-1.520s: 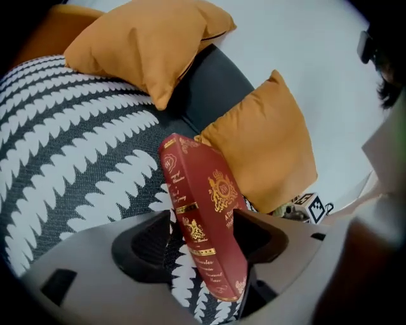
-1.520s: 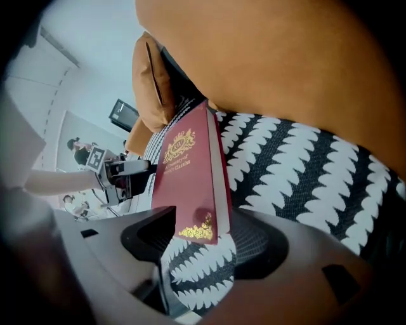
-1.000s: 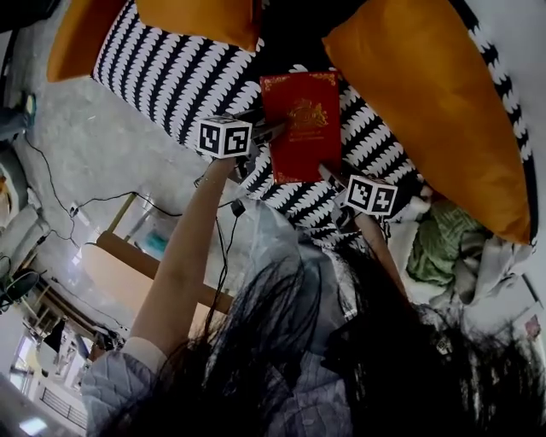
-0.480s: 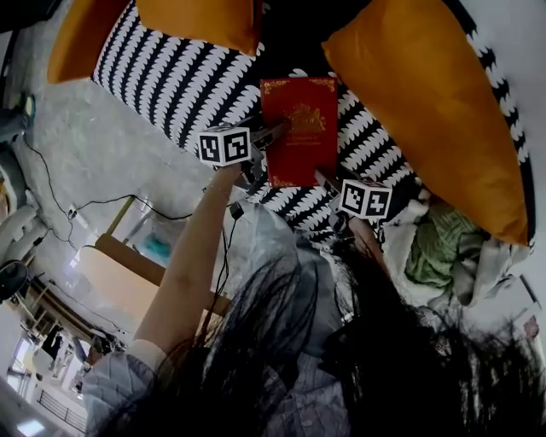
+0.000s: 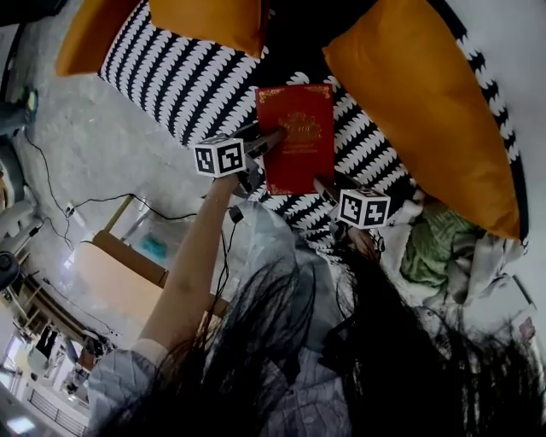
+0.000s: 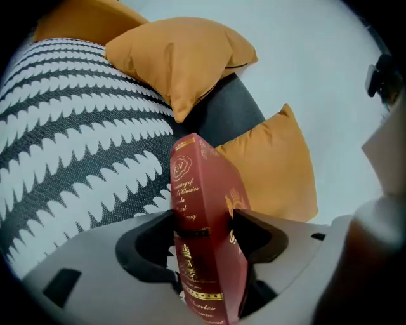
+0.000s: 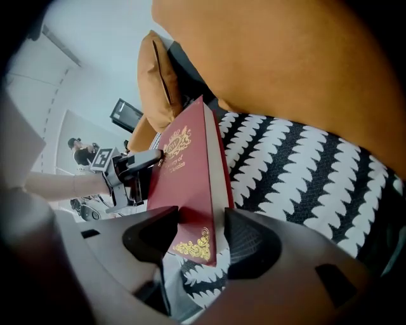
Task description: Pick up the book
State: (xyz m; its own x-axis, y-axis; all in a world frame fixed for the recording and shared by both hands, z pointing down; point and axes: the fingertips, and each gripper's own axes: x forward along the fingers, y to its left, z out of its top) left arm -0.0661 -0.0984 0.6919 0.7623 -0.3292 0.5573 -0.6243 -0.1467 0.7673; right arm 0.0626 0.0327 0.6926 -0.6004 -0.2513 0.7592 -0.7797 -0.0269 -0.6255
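A red book (image 5: 296,128) with gold ornament hangs tilted over the black-and-white patterned seat (image 5: 171,77). My left gripper (image 5: 275,136) comes in from the left and is shut on the book (image 6: 202,209) at its spine end, a pad on each cover. From the near side, my right gripper (image 5: 325,183) holds the book (image 7: 187,165) by its lower corner. Its jaws have just been closing, and the pads now sit against the cover and the page edge. The left gripper (image 7: 141,162) shows at the book's far side in the right gripper view.
A big orange pillow (image 5: 426,111) lies right of the book and another orange pillow (image 5: 205,21) behind it. Green cloth (image 5: 435,247) is bunched at the right. Left of the seat is grey floor (image 5: 85,145) with cables and a wooden frame (image 5: 119,256).
Both grippers have shifted a little with the book between them. The left gripper's fingers reach further across the cover than before, and the book sits more tilted.
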